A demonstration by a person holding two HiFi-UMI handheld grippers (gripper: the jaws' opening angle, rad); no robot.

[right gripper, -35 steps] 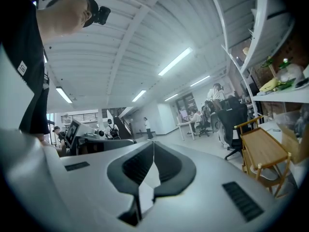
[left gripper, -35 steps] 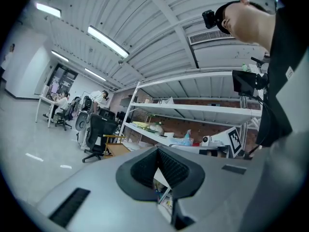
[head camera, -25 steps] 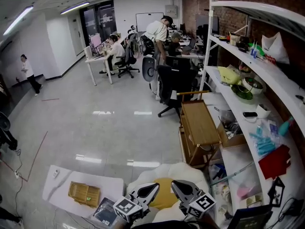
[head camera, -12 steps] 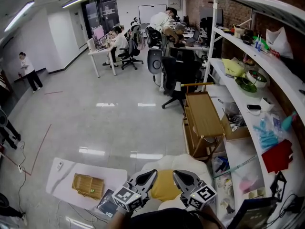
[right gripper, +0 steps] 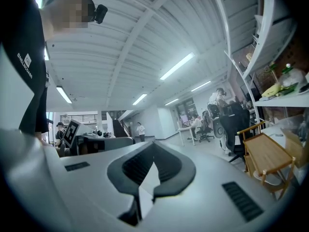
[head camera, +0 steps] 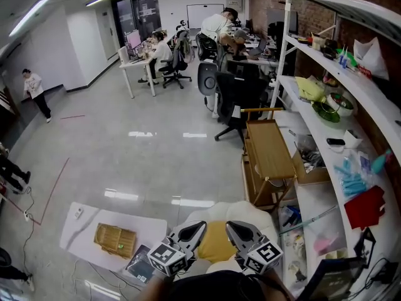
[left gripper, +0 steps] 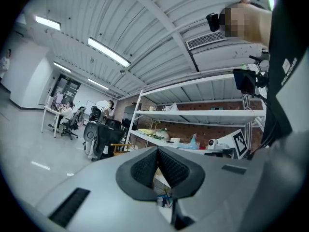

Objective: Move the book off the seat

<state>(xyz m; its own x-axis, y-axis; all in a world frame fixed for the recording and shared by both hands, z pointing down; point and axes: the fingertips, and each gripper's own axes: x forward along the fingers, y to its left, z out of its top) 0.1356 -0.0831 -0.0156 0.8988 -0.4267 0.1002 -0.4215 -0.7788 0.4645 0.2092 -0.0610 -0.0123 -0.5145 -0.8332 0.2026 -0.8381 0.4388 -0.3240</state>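
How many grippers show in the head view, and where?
2. The left gripper is at bottom centre and the right gripper is just to its right. Both are shut and empty, and both overlap the white seat in that view. None seems hidden.

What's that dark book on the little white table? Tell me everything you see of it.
The book looks thin, with a dark grey cover whose print is too small to read. It lies flat and closed at the near corner of the white table, beside a woven box.
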